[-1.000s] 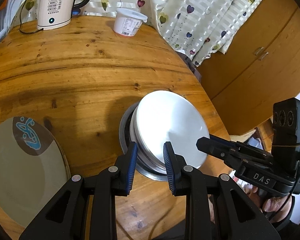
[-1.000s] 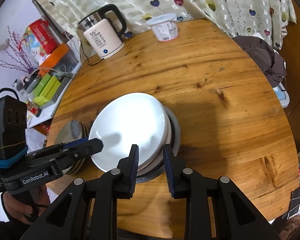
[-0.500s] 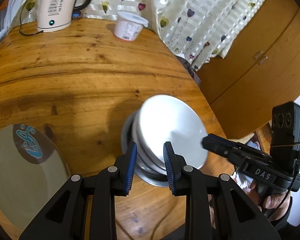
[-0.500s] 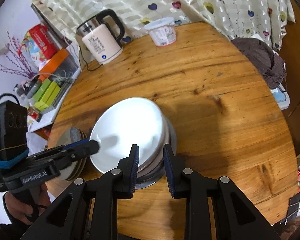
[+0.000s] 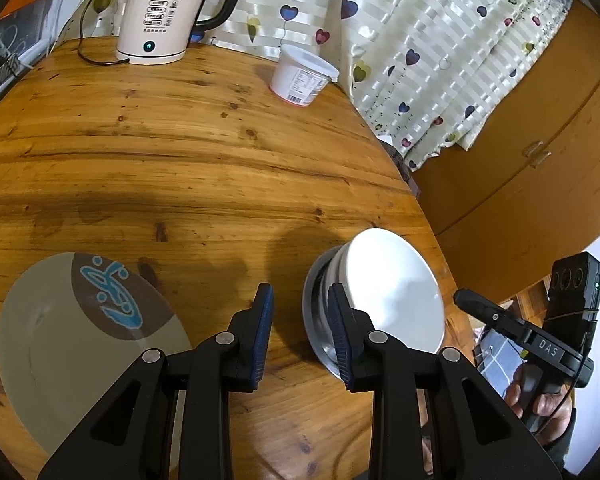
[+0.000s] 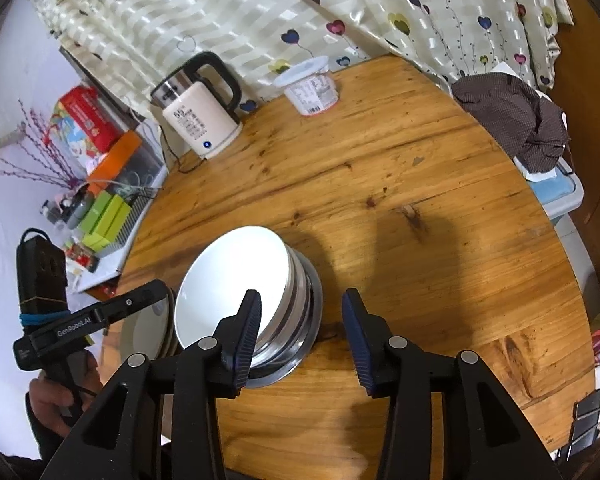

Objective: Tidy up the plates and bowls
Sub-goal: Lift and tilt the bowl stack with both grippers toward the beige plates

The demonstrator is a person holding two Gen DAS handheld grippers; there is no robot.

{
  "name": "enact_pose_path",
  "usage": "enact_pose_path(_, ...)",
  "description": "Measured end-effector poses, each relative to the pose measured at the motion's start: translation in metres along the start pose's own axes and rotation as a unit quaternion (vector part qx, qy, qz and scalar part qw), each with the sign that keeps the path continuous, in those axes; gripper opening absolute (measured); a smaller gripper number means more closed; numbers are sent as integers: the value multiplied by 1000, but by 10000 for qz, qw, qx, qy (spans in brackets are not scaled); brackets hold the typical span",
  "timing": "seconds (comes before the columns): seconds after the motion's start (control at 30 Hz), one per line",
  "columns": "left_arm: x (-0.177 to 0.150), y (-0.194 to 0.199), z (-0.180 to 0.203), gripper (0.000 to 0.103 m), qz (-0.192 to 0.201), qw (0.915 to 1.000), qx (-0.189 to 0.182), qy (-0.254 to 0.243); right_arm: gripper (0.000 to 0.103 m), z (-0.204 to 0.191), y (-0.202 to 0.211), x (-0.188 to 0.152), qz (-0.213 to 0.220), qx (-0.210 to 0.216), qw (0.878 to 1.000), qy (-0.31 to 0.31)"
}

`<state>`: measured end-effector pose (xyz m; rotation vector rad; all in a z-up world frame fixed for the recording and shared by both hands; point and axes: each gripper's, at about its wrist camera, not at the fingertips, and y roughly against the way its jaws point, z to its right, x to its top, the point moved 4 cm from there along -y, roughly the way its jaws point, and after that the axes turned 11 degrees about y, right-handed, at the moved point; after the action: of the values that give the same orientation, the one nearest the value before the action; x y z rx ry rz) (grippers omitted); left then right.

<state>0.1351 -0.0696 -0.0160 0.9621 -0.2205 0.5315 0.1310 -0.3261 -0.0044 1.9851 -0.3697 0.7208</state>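
A white bowl (image 5: pixel 392 292) tops a stack of nested bowls inside a steel bowl (image 5: pixel 320 340) near the front edge of the round wooden table; it also shows in the right wrist view (image 6: pixel 232 280). A grey plate with a blue-and-brown pattern (image 5: pixel 80 340) lies to the stack's left; it shows partly behind the left tool in the right wrist view (image 6: pixel 152 328). My left gripper (image 5: pixel 300 328) is open and empty, just left of the stack. My right gripper (image 6: pixel 300 332) is open and empty above the stack's near right side.
A white electric kettle (image 5: pixel 160 16) and a white lidded tub (image 5: pixel 300 80) stand at the table's far edge by the heart-print curtain. A dark cloth (image 6: pixel 516 120) lies on a chair at the right. Boxes (image 6: pixel 104 208) crowd a shelf at the left.
Both grippers have opened wider and pulled back from the bowl stack. The left one has swung left, so the stack now sits to its right.
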Motion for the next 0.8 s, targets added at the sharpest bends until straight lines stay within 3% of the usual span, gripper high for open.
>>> enact_pose_path(0.1, 1, -1, -5, 29, 2, 10000, 4, 70, 50, 5, 4, 1, 134, -88, 9999, -3)
enact_pose_path(0.5, 0, -14, -13, 29, -197, 9996, 23, 205, 50, 35, -1, -14, -67, 91, 9975, -700)
enact_pose_path(0.6, 0, -17, -15, 29, -254, 9994, 69, 215, 44, 36, -5, -17, -152, 109, 9971, -744)
enact_pose_path(0.73, -3, -21, -12, 29, -361, 9992, 67, 159, 29, 33, -10, -18, -236, 159, 9970, -717)
enact_pose_path(0.8, -5, -24, -11, 29, -413, 9990, 105, 124, 27, 32, -13, -18, -279, 174, 9970, -695)
